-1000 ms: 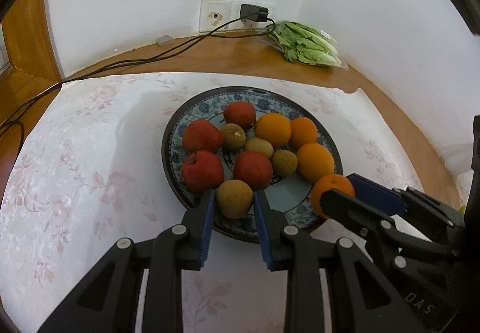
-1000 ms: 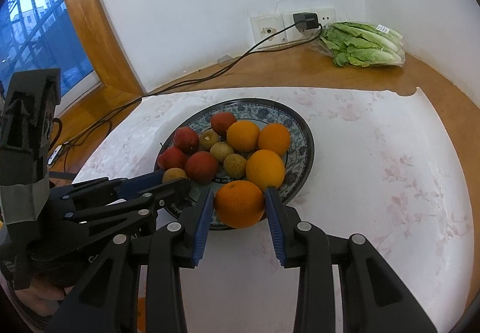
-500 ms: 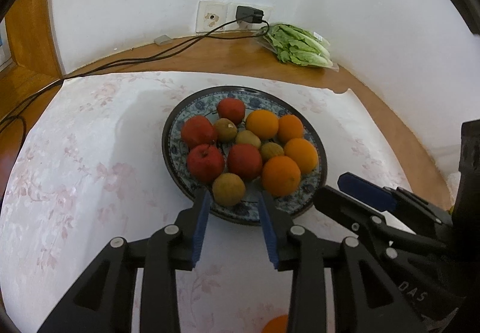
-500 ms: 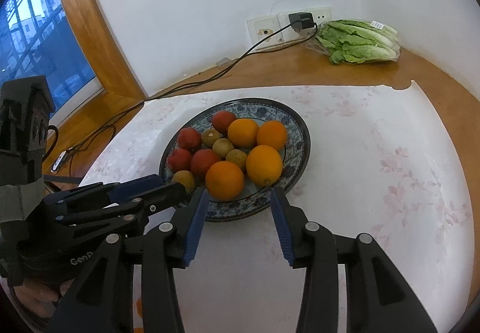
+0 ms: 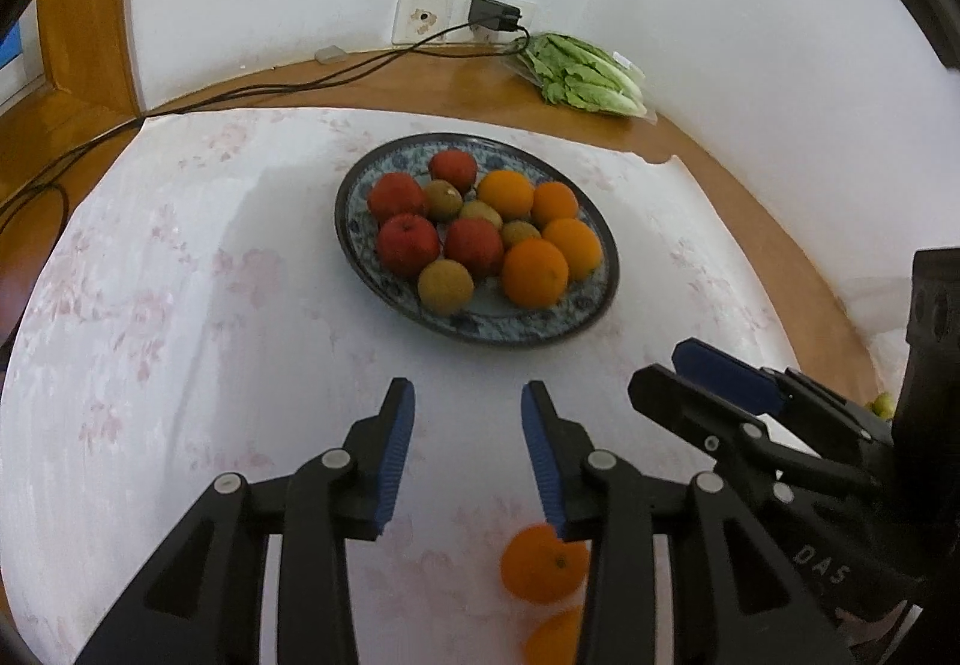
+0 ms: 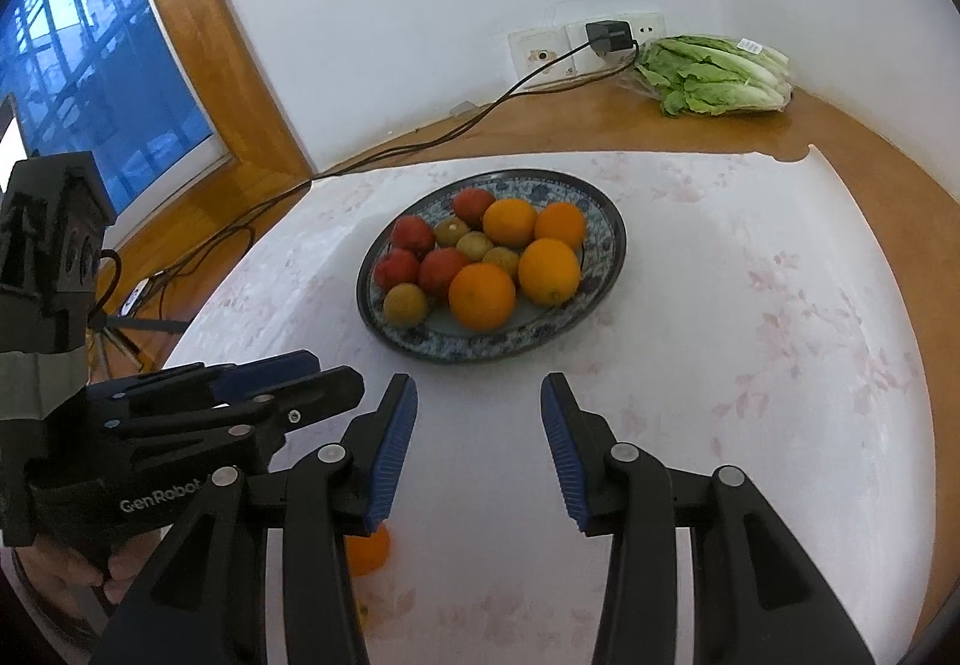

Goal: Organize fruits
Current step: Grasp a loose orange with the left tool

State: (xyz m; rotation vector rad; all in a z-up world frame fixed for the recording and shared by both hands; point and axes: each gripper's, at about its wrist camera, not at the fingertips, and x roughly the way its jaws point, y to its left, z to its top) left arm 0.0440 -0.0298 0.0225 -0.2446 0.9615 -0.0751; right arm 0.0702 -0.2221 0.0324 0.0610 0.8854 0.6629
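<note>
Both grippers have drawn back from the plate since a second ago, when the left gripper had its fingers around a brown fruit at the near rim and the right gripper around an orange; both fruits now sit on the plate, freed. Left fingers are apart and opening, with nothing between them; right fingers stand apart and empty too. They hover over the pale floral cloth on the tabletop, just short of the plate's near edge. On the plate the fruit lies sorted by kind — red ones on the left, oranges on the right, small brown ones down the middle — which looks to be the point of the arrangement. More work seems to remain: two loose oranges rest on the cloth near the camera, partly hidden by the left gripper's right finger, and something small and greenish shows at the far right edge of the left view, too little to name. Backing off probably clears room to turn toward these strays. Round fruit rolls easily on the plate's shallow slope, so each new piece likely wants a nest against its neighbours. A bag of lettuce and a cable lie by the wall, well apart from all this.
</note>
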